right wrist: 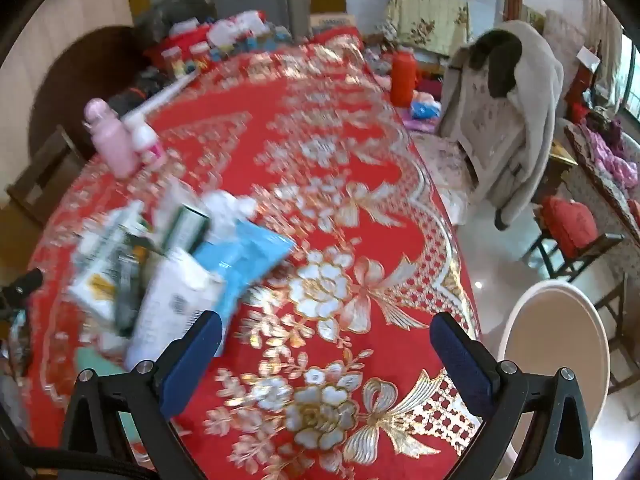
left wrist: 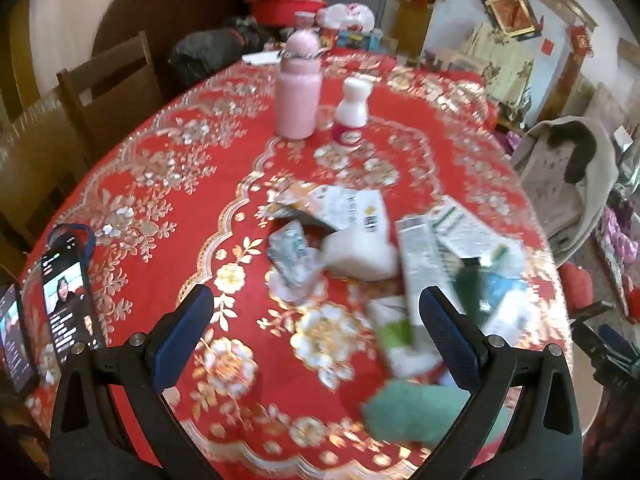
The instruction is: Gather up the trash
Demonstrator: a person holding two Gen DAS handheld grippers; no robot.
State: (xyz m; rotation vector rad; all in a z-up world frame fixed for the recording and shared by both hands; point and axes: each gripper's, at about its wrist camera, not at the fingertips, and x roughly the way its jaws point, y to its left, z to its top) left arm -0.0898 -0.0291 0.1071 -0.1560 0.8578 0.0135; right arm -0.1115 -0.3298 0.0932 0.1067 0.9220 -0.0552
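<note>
A blurred pile of trash lies on the red floral tablecloth (left wrist: 168, 208): a crumpled tissue (left wrist: 356, 254), printed wrappers (left wrist: 344, 208), flattened cartons (left wrist: 436, 240) and a green cloth-like piece (left wrist: 416, 412). In the right wrist view the pile sits at the left, with a white bottle (right wrist: 172, 300) and a blue wrapper (right wrist: 248, 256). My left gripper (left wrist: 316, 312) is open above the cloth, just short of the pile. My right gripper (right wrist: 326, 332) is open and empty over bare cloth to the right of the pile.
A pink bottle (left wrist: 298, 88) and a small white bottle (left wrist: 352, 112) stand further back. Two phones (left wrist: 68, 300) lie at the table's left edge. A chair with a coat (right wrist: 508, 120) and a round stool (right wrist: 556, 344) stand right of the table.
</note>
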